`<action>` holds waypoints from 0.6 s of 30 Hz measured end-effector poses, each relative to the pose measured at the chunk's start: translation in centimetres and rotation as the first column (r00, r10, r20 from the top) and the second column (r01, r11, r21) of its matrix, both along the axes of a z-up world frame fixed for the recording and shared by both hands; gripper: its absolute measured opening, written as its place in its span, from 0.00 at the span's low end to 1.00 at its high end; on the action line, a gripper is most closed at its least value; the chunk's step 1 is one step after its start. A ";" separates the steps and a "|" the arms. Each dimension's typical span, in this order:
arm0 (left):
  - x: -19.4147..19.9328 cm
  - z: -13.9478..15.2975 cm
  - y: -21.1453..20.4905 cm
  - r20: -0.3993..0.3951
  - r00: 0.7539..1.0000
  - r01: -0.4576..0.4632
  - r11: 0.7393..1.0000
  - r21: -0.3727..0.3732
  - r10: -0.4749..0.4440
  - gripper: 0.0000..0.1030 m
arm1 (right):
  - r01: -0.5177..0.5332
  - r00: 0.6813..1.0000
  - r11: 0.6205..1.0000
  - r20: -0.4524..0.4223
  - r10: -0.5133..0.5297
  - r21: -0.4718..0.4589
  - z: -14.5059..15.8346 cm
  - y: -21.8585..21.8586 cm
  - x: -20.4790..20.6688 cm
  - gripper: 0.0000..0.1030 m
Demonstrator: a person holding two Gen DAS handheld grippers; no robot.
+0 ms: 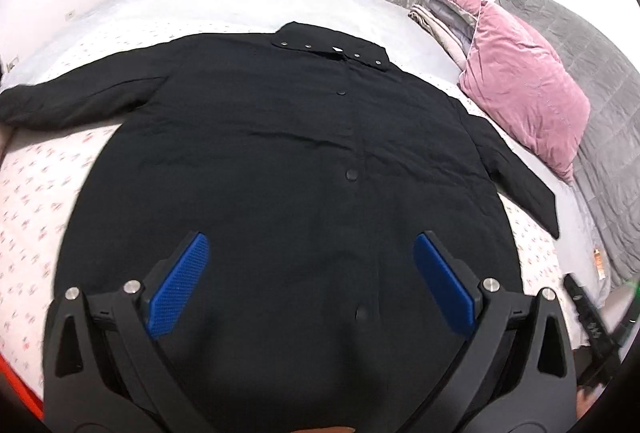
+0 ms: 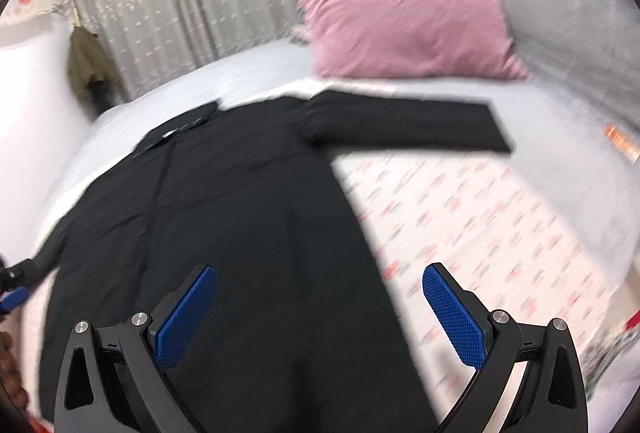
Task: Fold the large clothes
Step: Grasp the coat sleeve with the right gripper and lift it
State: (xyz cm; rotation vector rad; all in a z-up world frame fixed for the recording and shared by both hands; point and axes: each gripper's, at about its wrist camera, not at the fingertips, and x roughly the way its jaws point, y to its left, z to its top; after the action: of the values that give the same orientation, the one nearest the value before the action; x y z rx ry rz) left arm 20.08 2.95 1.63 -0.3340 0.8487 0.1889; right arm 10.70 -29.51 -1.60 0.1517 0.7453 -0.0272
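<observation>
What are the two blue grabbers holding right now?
Nothing. The left gripper and the right gripper are both open above the black coat, which lies spread flat on the bed.

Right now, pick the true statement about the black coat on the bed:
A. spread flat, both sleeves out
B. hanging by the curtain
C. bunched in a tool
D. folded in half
A: the black coat lies flat on the bed, one sleeve out to each side, both tools open and empty.

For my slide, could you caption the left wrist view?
Open left gripper hovers over a black coat spread flat on the bed.
</observation>
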 end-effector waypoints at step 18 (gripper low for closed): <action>2.3 -7.5 1.9 -0.144 0.989 0.020 0.999 -0.033 -0.024 0.99 | 0.294 0.956 0.769 -0.187 -0.228 0.567 -8.2 -17.4 15.8 0.99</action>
State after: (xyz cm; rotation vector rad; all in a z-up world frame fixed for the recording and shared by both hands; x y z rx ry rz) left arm 22.33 4.84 -5.92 -0.3436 0.9995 0.1809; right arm 26.50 -46.94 -9.78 0.8644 0.8176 -0.0696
